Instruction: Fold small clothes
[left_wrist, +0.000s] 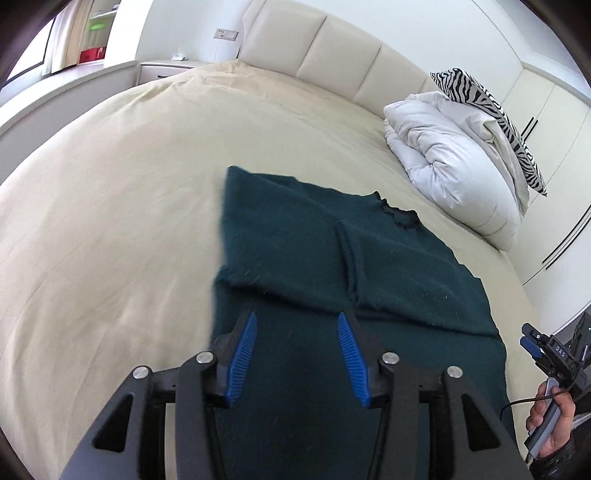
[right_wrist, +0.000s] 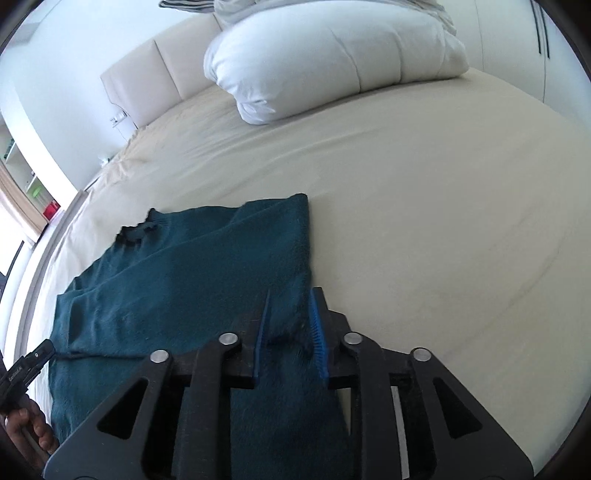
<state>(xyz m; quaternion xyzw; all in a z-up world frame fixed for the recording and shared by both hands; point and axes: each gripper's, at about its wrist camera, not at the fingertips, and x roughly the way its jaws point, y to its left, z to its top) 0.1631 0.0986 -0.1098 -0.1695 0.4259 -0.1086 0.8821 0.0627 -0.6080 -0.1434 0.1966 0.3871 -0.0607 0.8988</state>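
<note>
Left wrist view: left gripper (left_wrist: 295, 325) released over sweater (left_wrist: 332, 243) at frame centre; right gripper (right_wrist: 290, 314) also released, pads straddling fabric w/o pressing.

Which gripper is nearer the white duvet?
Right. The right gripper hovers over the sweater edge facing the white duvet; the left gripper is over its far side.
</note>
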